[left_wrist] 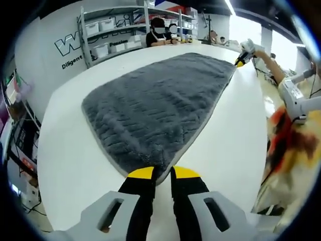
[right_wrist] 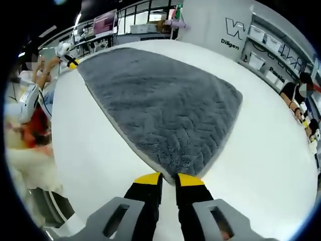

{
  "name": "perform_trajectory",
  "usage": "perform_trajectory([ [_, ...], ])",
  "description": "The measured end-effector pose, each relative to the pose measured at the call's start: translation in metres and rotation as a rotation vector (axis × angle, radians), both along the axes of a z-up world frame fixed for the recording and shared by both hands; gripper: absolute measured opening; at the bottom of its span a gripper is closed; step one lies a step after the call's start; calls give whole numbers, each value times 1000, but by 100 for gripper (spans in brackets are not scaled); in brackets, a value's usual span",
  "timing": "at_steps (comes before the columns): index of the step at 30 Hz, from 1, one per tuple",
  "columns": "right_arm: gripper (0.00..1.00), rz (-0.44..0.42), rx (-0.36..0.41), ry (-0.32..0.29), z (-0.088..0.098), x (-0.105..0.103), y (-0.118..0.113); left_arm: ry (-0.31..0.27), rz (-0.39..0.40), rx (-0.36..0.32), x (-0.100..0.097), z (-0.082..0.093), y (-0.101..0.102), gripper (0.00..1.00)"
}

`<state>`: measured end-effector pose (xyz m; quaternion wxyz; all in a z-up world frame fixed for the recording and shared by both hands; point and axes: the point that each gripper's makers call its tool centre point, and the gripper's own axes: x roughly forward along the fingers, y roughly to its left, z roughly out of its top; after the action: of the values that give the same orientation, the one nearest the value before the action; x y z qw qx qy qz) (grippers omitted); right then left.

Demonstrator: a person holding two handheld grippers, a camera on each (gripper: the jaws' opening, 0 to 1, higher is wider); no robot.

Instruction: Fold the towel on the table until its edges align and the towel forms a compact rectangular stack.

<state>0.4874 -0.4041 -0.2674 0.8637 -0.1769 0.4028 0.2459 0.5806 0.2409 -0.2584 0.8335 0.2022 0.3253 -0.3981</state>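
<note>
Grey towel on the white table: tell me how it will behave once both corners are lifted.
The grey towel will probably flop and sag between the left gripper and right gripper, since it lies limp and flat on the table. Its thick, plush pile suggests some weight. Each gripper's fingers meet a corner; the fluffy edge could slip from a shallow pinch.

**Occlusions and unclear regions**

Corner of the grey plush towel (left_wrist: 160,108) hidden between the yellow-tipped black left gripper (left_wrist: 163,173); contact unresolved. Same at the right gripper (right_wrist: 169,177). White wall lettering (left_wrist: 67,45) cut off by shelving. Person's patterned clothing (left_wrist: 288,150) blurred.
</note>
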Motion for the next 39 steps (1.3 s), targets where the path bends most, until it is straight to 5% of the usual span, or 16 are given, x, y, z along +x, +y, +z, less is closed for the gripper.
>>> perform_trajectory([
  [9, 0, -12, -39, -19, 1, 6, -7, 15, 30, -23, 7, 0, -1, 5],
  [14, 0, -46, 2, -21, 4, 5, -8, 41, 47, -46, 11, 1, -1, 3],
  [39, 0, -9, 15, -46, 22, -18, 11, 101, 44, 53, -9, 6, 16, 3],
])
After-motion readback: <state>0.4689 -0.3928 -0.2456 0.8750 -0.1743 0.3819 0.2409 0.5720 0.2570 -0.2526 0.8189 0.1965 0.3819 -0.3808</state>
